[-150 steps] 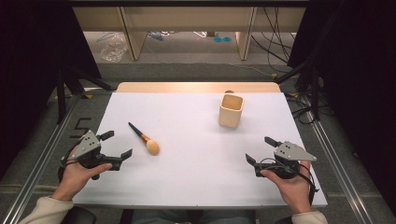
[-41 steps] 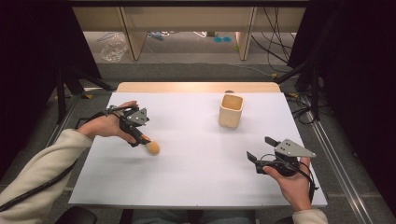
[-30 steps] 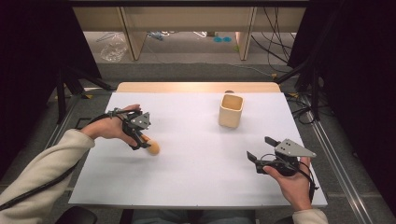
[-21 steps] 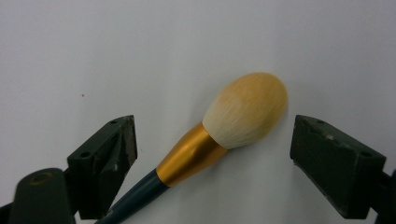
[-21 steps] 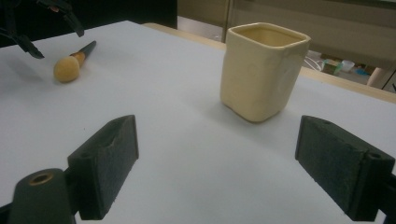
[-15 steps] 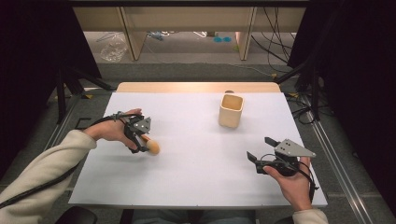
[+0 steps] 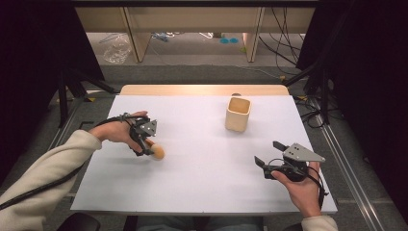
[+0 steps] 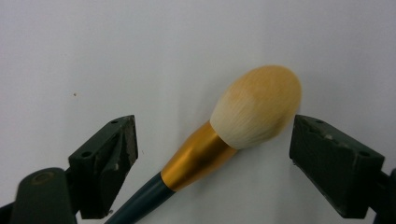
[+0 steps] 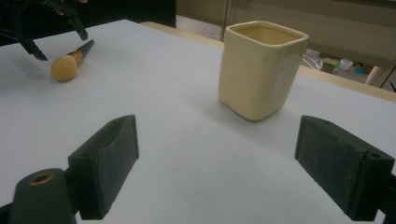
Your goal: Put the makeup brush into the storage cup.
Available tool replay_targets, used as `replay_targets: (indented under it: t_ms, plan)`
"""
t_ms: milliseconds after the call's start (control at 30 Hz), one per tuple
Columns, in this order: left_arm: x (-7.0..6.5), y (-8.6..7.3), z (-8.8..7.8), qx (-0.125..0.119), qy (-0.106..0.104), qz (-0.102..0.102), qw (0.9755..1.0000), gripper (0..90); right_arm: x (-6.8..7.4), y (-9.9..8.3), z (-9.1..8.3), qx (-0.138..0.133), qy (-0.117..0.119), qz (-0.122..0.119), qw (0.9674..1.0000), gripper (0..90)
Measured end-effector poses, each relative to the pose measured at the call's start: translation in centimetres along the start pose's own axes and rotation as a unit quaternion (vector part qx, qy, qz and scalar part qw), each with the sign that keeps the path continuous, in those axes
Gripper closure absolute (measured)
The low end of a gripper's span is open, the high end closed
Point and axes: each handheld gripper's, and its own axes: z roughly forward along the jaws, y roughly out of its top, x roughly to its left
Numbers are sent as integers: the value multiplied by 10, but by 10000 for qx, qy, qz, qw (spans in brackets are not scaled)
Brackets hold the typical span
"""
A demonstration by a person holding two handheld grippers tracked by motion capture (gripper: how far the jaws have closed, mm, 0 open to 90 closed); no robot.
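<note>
A makeup brush lies flat on the white table, its tan bristle head (image 7: 157,152) toward me and its dark handle under the left hand. My left gripper (image 7: 144,146) hangs over it, pointing down. In the left gripper view the brush (image 8: 224,135), with its gold ferrule, lies between the open jaws of this gripper (image 8: 215,135), and neither pad touches it. A cream square cup (image 7: 238,114) stands upright at the back right. My right gripper (image 7: 267,153) rests open near the front right, empty, facing the cup (image 9: 261,70).
The white table top (image 7: 202,192) has a wooden strip (image 7: 202,90) along its far edge. The right gripper view also takes in the brush (image 9: 65,65) and the left gripper (image 9: 60,45) far off to the left. Dark stands and cables flank the table.
The left hand has crept a little toward me along the brush, so its gripper now straddles the ferrule and bristle head. The right hand has kept still.
</note>
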Motion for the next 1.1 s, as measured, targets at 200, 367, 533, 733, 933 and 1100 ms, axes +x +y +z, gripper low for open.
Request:
replay_targets:
  t_ms: [200, 367, 533, 733, 933, 1100]
  plan:
    - [1, -3, 3, 35, -31, -13, 10000, 151, -1, -1, 0, -48, 5, 60, 10000, 149]
    - [3, -5, 4, 79, -51, -24, 10000, 152, -1, -1, 1, -119, 57, -7, 9999, 149]
    - [6, -4, 6, 151, -54, 29, 9999, 153, 0, -1, 1, -117, 72, 22, 9999, 150]
    - [7, -5, 8, 120, -99, -59, 9999, 156, -1, -1, -2, 17, 36, 6, 10000, 150]
    - [11, -9, 10, 245, -134, -11, 9996, 162, -1, -1, 0, -67, 83, 7, 9999, 150]
    - [12, -11, 13, 272, -267, -54, 9993, 166, 1, -2, 0, -19, 105, 91, 9999, 151]
